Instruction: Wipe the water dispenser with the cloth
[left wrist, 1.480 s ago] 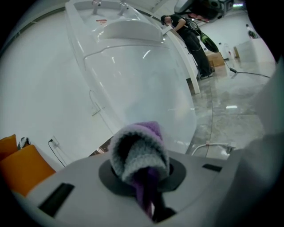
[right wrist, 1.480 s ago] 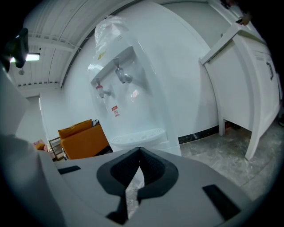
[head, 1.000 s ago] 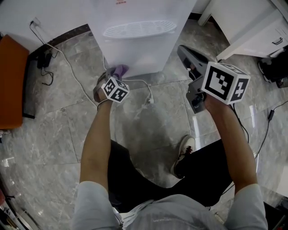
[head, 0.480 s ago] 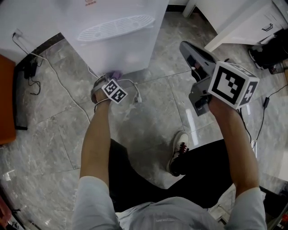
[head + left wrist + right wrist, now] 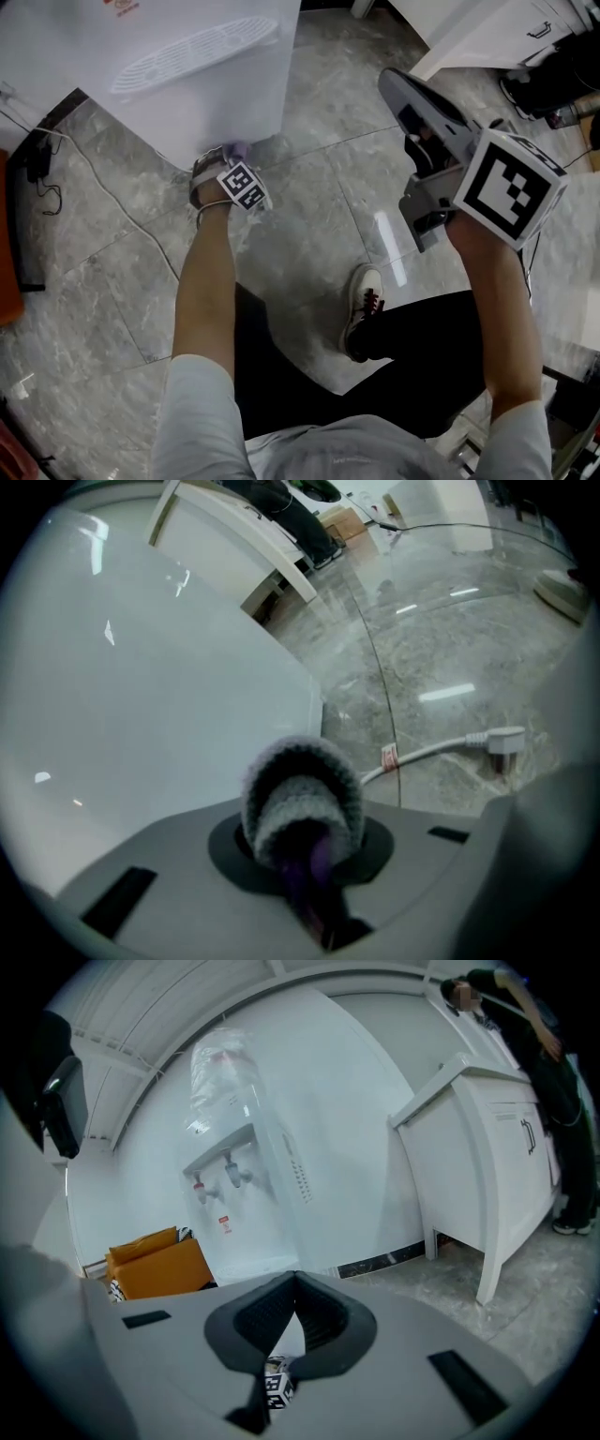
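Left gripper [image 5: 225, 159] fingers clamp cloth [image 5: 302, 794] at water dispenser [image 5: 216, 103] bottom corner; right gripper [image 5: 412, 98] clenched empty, well apart.

Glossy grey marble floor [image 5: 309, 234] tiles catch pale streaks of ceiling light. A white cabinet [image 5: 469, 33] stands far right. An orange box-like piece [image 5: 155, 1265] sits far left against the white wall [image 5: 375, 1082].

We see fuzzy knit cloth [image 5: 302, 794], smooth glossy white plastic dispenser [image 5: 159, 714], polished stone-look floor tiles [image 5: 309, 234] with glare.
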`<state>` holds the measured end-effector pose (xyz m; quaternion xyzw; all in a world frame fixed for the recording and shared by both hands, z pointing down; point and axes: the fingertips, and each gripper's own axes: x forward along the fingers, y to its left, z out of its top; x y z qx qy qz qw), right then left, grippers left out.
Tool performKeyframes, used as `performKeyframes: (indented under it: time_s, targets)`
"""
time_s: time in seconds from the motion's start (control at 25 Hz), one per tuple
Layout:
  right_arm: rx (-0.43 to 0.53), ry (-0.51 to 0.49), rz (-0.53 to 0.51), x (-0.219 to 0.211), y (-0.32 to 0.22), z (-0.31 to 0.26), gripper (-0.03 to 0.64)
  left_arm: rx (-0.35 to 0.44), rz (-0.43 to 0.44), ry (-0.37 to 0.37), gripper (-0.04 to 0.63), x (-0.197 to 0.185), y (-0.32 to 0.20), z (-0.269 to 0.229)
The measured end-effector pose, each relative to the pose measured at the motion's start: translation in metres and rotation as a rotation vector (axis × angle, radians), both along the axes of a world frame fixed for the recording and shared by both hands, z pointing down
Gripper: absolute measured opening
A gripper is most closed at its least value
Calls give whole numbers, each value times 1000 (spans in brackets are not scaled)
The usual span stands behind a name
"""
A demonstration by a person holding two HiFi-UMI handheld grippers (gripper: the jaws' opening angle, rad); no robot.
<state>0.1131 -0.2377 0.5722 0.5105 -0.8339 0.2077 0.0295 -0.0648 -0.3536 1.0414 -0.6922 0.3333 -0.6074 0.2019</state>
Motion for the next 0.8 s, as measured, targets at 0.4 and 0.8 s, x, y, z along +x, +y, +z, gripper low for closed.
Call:
performKeyframes:
  time_s: [0.4,0.8]
  targets:
    - [-3,-27,36,15,2,-2,8,11,31,119,54,63,-7,-39]
    - [11,-20,71,30,-2,-10,8,37,-178,614,54,122,-17,-130]
